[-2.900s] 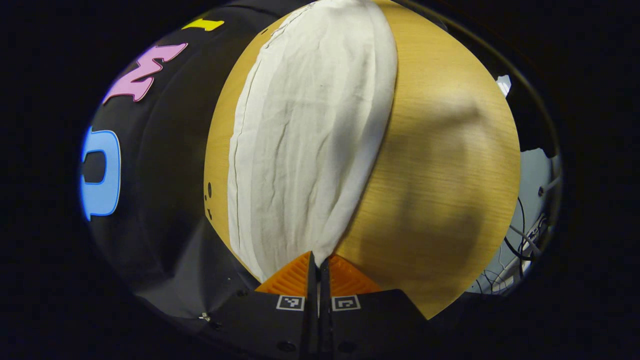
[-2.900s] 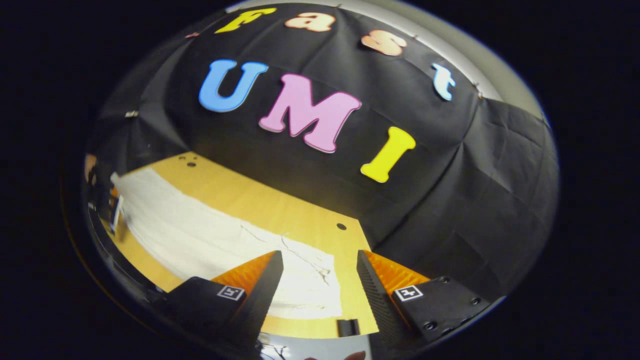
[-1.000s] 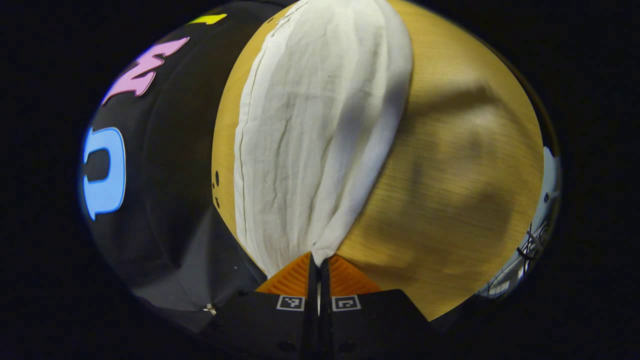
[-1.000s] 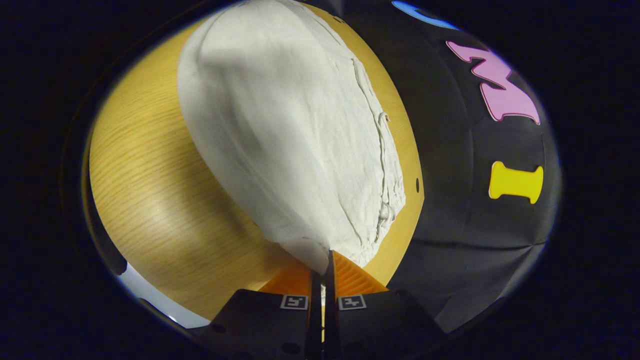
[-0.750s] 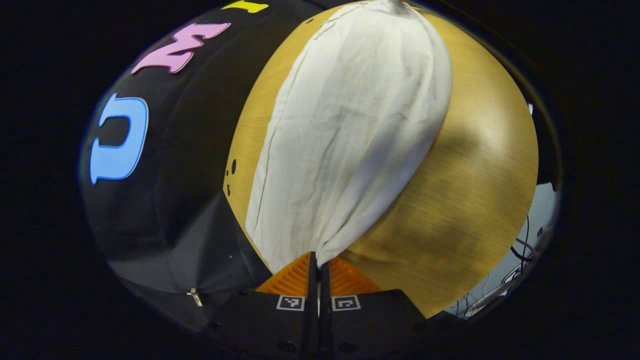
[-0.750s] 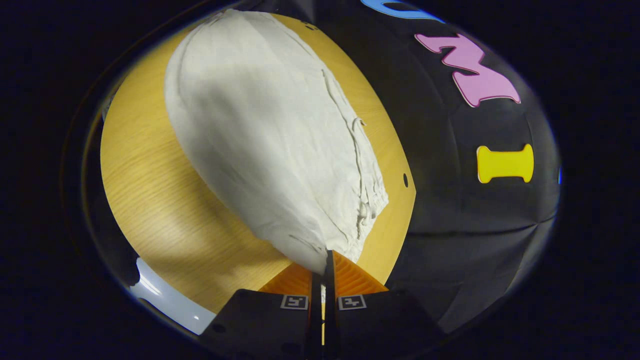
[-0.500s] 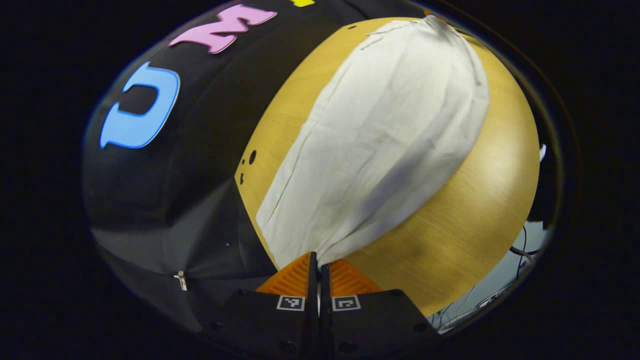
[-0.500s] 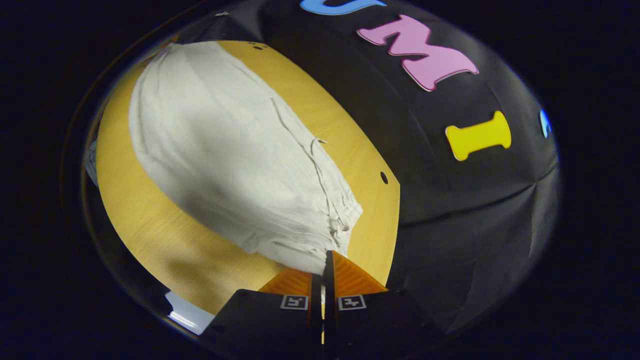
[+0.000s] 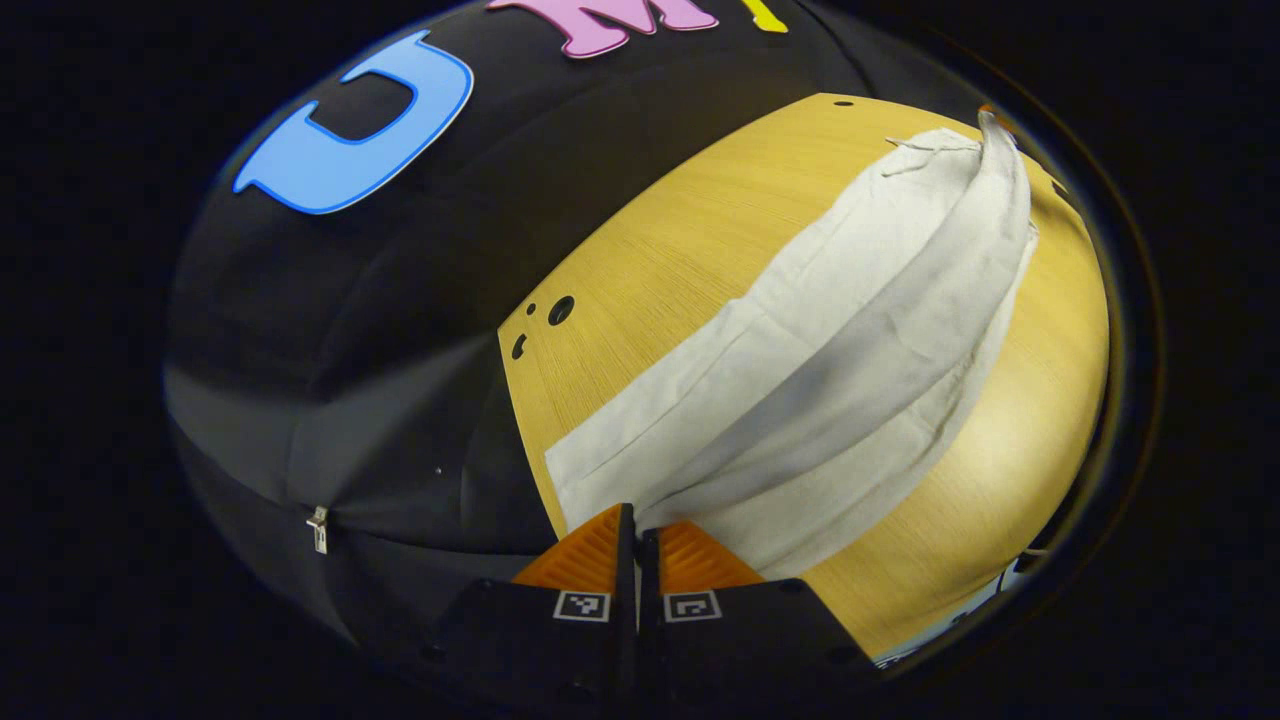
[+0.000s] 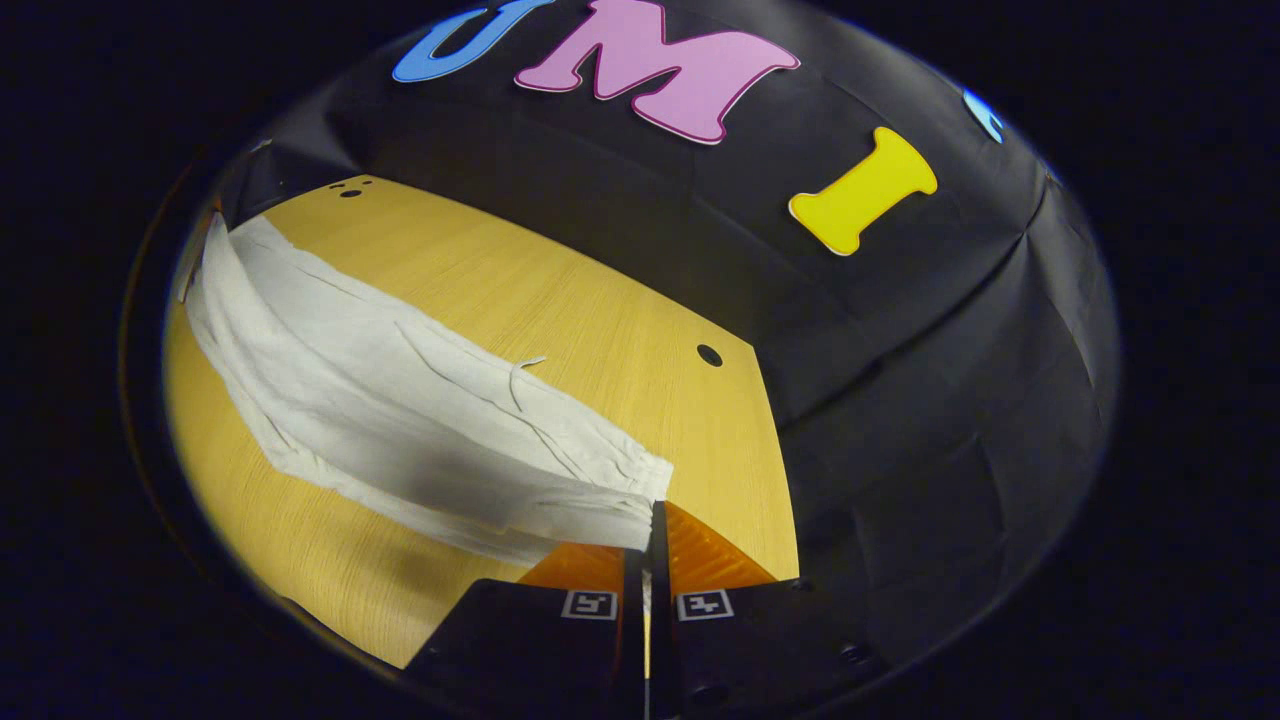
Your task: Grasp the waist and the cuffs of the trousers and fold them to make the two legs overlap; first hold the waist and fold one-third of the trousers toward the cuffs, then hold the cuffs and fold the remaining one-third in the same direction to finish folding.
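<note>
The left gripper (image 9: 637, 528) has its fingers pressed together on one end of the white trousers (image 9: 820, 370), pinching the cloth just where it meets the fingertips. From that pinch the trousers run in a long band across the wooden table (image 9: 690, 230), with a raised fold of cloth lying lengthwise over the layer beneath it; the far end reaches the opposite side of the table, where a loose drawstring shows. In the right gripper view the right gripper (image 10: 648, 540) is likewise clamped on the gathered, wrinkled end of the trousers (image 10: 400, 400), near the table's (image 10: 560, 300) corner by a small round hole (image 10: 709, 355). A thin drawstring (image 10: 520, 372) curls off the cloth onto the wood behind the band
</note>
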`<state>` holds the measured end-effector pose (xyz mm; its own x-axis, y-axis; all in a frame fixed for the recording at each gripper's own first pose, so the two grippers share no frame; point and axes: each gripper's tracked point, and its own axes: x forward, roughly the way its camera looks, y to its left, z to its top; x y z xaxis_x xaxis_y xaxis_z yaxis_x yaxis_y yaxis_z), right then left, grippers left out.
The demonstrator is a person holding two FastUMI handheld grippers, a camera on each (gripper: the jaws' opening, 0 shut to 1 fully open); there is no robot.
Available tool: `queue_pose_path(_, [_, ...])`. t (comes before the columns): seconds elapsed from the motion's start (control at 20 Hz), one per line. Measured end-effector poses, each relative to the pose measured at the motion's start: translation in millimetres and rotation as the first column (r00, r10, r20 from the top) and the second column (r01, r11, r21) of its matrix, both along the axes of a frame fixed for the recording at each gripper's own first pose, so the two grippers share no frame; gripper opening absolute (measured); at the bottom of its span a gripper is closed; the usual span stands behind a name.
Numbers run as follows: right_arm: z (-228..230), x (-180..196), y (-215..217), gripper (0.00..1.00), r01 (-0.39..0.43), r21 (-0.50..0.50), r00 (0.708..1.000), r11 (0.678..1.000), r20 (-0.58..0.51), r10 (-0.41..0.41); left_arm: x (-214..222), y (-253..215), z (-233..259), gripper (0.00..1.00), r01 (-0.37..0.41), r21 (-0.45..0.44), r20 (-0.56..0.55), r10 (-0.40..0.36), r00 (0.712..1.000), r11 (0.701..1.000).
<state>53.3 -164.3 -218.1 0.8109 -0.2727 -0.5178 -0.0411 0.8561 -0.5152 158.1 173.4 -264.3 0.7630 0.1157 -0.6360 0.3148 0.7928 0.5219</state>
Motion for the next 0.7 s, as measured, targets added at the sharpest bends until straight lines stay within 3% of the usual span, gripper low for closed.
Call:
queue_pose_path(0.25, [-14,17,-4,0.07,0.027,-0.014,0.999,1.000,-0.031,-0.027,41,0,-24,0.05,0.012,0.036,-0.077,-0.009,0.997,0.999])
queue_pose_path(0.7, [-52,44,-13,0.10,-0.027,-0.112,0.987,0.993,-0.158,0.009,79,-2,-72,0.05,0.045,0.111,-0.215,-0.020,0.976,0.993])
